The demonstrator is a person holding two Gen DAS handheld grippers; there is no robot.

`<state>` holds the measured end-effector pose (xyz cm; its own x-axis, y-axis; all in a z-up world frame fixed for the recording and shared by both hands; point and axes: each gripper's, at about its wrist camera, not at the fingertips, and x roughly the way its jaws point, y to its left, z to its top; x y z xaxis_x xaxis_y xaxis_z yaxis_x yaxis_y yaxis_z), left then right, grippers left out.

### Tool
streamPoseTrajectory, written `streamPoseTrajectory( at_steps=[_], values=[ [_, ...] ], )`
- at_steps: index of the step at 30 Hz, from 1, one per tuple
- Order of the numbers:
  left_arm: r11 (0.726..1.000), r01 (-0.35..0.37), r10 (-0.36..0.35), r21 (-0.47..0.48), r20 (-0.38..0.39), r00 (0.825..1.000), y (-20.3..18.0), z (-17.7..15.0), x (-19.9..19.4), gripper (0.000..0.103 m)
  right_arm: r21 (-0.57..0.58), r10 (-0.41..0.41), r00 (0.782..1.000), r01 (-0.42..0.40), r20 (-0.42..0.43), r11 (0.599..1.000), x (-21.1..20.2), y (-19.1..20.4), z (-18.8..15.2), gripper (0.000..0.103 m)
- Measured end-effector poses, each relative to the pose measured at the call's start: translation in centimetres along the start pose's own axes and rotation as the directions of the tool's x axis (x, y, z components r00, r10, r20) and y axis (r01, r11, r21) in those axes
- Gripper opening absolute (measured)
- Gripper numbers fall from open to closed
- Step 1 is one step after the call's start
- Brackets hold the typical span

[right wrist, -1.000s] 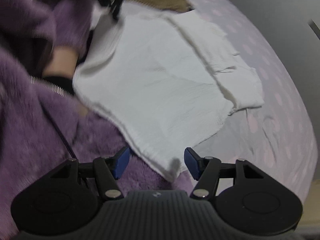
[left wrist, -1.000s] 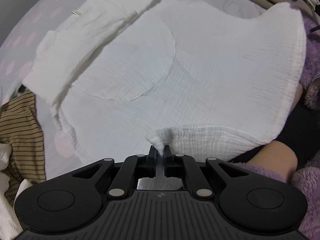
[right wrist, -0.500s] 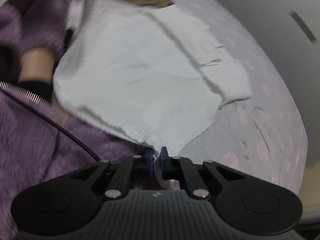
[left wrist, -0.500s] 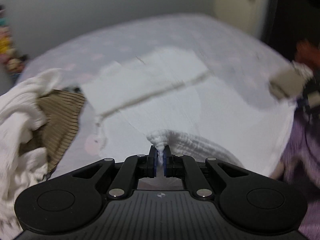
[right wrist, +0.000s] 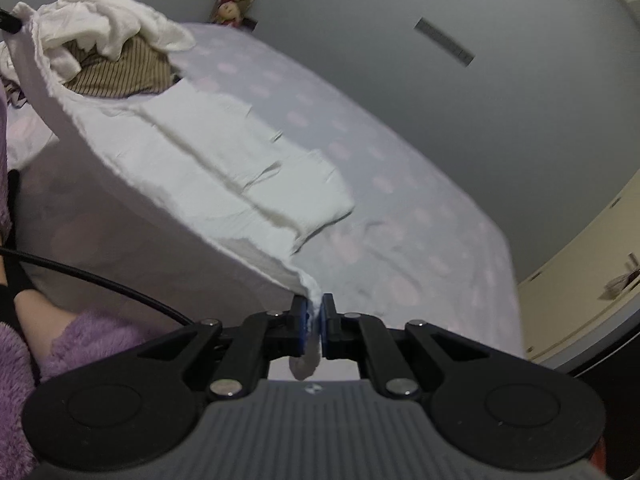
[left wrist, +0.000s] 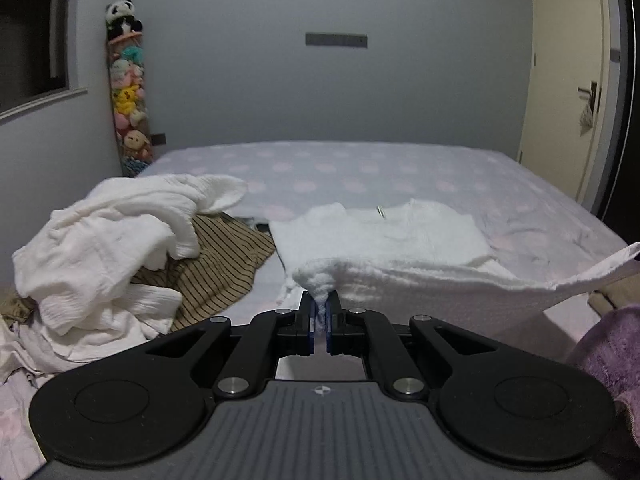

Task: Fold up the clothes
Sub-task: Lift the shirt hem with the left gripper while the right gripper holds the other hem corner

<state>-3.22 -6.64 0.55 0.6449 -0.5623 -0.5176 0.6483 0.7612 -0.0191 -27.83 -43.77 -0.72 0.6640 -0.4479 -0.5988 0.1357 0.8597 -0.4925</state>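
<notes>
Left gripper was pinched closed on a bunched corner of the white garment, cloth squeezed between the blue pads, no gap seen. Right gripper was likewise clamped tight on another corner of the same garment, a bit of fabric hanging out below the pads. The hem between the two corners was lifted off the bed and stretched; the far part, sleeves folded in, lay flat on the dotted sheet. In the left view the raised edge ran out toward 3 o'clock. A pile of white clothes sat at 9 o'clock over a striped brown garment, just beside the white garment's left edge. In the right view that pile was at 11 o'clock. Purple fuzzy sleeve at 8 o'clock, black cable crossing above it. Stuffed toys hung along the wall corner at 10 o'clock, door at 2 o'clock.
</notes>
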Motion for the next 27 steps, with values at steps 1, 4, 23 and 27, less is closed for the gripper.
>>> streamPoseTrajectory(
  at_steps=[1,4,23,27],
  values=[
    [1.000,-0.006,0.006,-0.007,0.013,1.000,0.2,0.0,-0.5,0.003,-0.003,-0.010,1.000,0.010,0.010,1.000,-0.4,-0.1,0.2,0.007],
    [0.999,-0.012,0.014,-0.036,0.055,0.998,0.6,-0.2,-2.2,0.003,-0.004,-0.047,0.998,0.047,0.035,0.999,-1.6,-0.3,0.5,0.007],
    [0.995,0.081,-0.063,-0.051,0.284,0.957,0.6,2.0,-10.6,0.003,0.070,-0.224,0.959,0.214,0.175,0.974,-10.3,-1.5,0.8,0.005],
    [0.993,0.104,-0.078,-0.059,0.340,0.937,1.1,2.4,-12.3,0.003,0.074,-0.240,0.946,0.229,0.217,0.971,-12.8,-1.3,1.0,0.005]
  ],
)
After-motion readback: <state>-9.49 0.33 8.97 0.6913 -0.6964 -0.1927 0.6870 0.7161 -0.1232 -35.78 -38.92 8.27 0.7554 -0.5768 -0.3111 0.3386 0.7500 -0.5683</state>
